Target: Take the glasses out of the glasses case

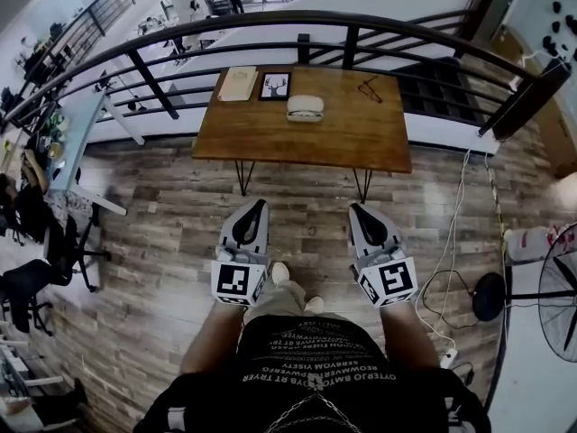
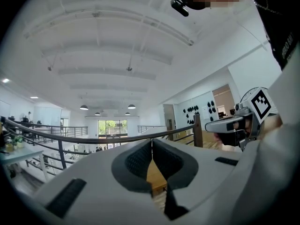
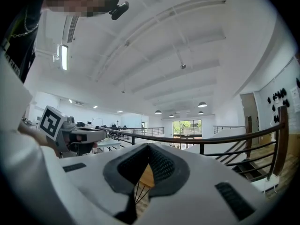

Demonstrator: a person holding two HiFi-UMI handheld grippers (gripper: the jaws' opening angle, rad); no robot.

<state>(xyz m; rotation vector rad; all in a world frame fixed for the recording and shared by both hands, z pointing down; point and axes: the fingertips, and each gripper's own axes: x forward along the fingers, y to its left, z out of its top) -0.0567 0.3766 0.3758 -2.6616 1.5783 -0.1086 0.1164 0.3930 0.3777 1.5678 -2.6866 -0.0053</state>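
A pale oval glasses case (image 1: pixel 305 108) lies on the far half of the wooden table (image 1: pixel 270 142). A pair of dark glasses (image 1: pixel 370 88) rests on the tabletop to the case's right. Both grippers are held level at waist height, well short of the table. My left gripper (image 1: pixel 260 205) has its jaws pressed together with nothing between them, as the left gripper view shows (image 2: pixel 151 142). My right gripper (image 1: pixel 356 207) is likewise shut and empty (image 3: pixel 149 146). Each gripper view shows the other gripper off to its side.
A small framed picture (image 1: pixel 274 86) and a light wooden board (image 1: pixel 238 84) lie on the table's back left. A dark curved railing (image 1: pixel 297 18) runs behind the table. A standing fan (image 1: pixel 559 300) and cables are at the right, desks and chairs (image 1: pixel 36 242) at the left.
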